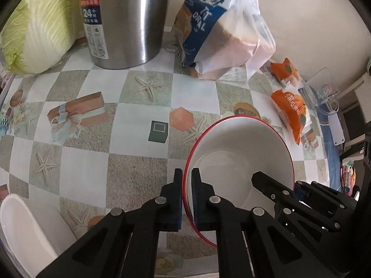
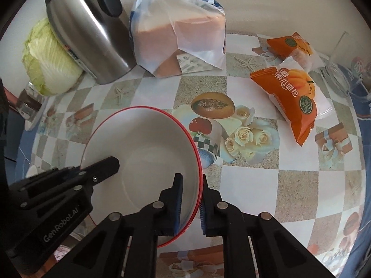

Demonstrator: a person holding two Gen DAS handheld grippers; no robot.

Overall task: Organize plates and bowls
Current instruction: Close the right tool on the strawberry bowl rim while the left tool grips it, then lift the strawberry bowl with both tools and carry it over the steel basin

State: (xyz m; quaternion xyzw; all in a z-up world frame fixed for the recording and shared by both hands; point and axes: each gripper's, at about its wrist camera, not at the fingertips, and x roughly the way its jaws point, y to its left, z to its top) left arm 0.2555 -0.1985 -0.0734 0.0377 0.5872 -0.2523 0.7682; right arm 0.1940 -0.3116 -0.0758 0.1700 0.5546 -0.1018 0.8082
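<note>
A white bowl with a red rim is held above the patterned table. My left gripper is shut on its left rim, one finger inside, one outside. My right gripper straddles its right rim, the inner finger touching and a small gap at the outer finger. Each gripper shows in the other's view, the right one and the left one. A second white dish sits at the lower left of the left wrist view.
At the back stand a steel kettle, a napa cabbage and a bagged bread loaf. Two orange snack packets lie to the right, with a clear glass container beyond them. A small glass jar stands left.
</note>
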